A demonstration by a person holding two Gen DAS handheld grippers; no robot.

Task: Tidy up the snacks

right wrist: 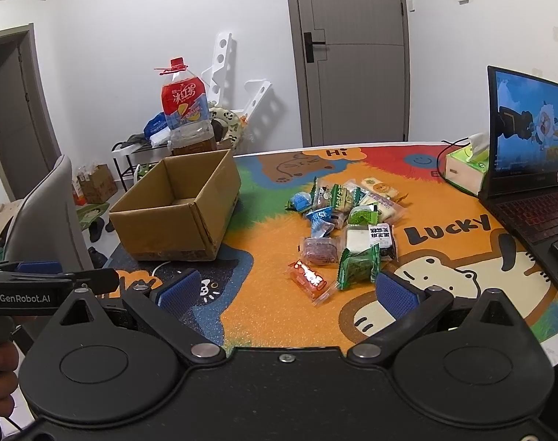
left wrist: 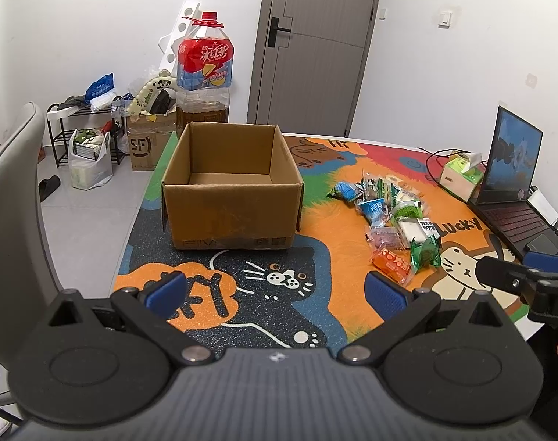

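Both grippers' fingers (left wrist: pixel 168 290) (right wrist: pixel 394 294) are spread and hold nothing; the cardboard box (left wrist: pixel 231 198) hides its floor's near part.

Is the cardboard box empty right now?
Looks empty: the cardboard box is open-topped, its visible floor bare; snack packets lie outside on the mat.

Left gripper (left wrist: pixel 275 294) hovers level, blue pads (left wrist: pixel 385 296) spread wide and holding nothing. Right gripper (right wrist: pixel 286 292) hangs alongside, jaws likewise parted and bare.

Cardboard box (left wrist: pixel 232 217): open-topped, upright, near table's left edge. Wrapped snacks (right wrist: pixel 347 235): loose pile, mid-table, well apart from box.
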